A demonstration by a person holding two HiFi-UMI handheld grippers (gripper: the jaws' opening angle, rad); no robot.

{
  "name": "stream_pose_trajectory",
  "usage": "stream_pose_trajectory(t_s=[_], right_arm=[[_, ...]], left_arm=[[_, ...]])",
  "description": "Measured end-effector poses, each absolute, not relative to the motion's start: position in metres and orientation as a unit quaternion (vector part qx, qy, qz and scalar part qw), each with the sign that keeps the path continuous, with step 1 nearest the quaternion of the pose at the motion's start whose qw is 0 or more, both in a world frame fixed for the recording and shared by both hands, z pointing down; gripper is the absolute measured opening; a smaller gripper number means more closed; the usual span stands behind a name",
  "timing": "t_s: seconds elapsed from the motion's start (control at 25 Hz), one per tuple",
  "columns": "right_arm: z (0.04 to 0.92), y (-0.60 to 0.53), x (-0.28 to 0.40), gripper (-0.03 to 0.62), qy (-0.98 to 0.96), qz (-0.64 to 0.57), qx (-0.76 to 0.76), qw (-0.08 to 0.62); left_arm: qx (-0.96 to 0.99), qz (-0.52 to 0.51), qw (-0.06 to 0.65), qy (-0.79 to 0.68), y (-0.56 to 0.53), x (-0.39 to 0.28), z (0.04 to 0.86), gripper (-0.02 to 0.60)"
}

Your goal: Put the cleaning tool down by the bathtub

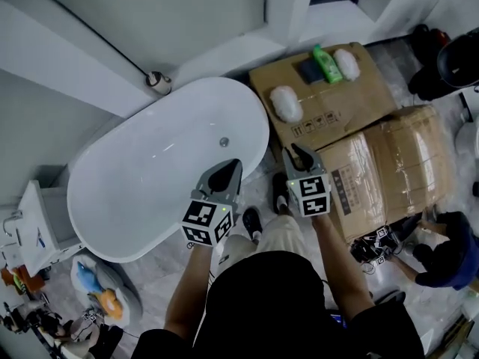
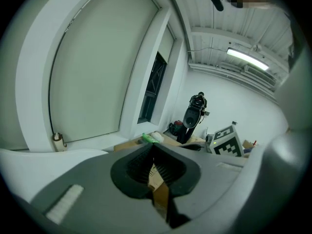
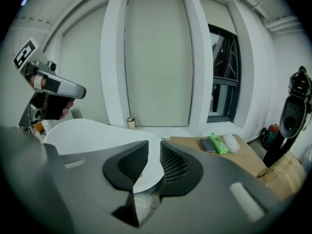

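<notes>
Bathtub [image 1: 135, 193] fills the left of my head view. Left tongs [image 1: 231, 167] hang by its near right rim; I read the tips pressed together, nothing in them. Right tongs [image 1: 299, 155] sit just beside, a narrow slit between the jaws, nothing held. White fluffy cleaning tool [image 1: 287, 103] lies on the flat cardboard box [image 1: 352, 107] just beside the tub's right end, apart from both tongs. Green bottle [image 1: 327, 63] sits farther back on that box.

One bathtub [image 1: 150, 178], two cardboard boxes [image 1: 352, 111], two white fluffy pads [image 1: 286, 103], one green bottle [image 1: 326, 63] and one dark sponge [image 1: 308, 69] were counted.
</notes>
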State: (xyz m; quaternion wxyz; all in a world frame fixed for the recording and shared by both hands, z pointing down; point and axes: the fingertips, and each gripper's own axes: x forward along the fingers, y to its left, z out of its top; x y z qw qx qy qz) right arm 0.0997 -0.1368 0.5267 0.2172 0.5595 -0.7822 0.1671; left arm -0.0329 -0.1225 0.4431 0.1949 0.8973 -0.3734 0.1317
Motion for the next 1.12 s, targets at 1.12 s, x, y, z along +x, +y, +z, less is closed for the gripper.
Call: stream_pose_trajectory(t_s=[1.12], right_arm=[[0.347, -0.035, 0.048, 0.021, -0.803, 0.063, 0.582, 0.111]], left_arm=[[0.93, 0.078, 0.108, -0.341, -0.057, -0.06, 0.362, -0.002]])
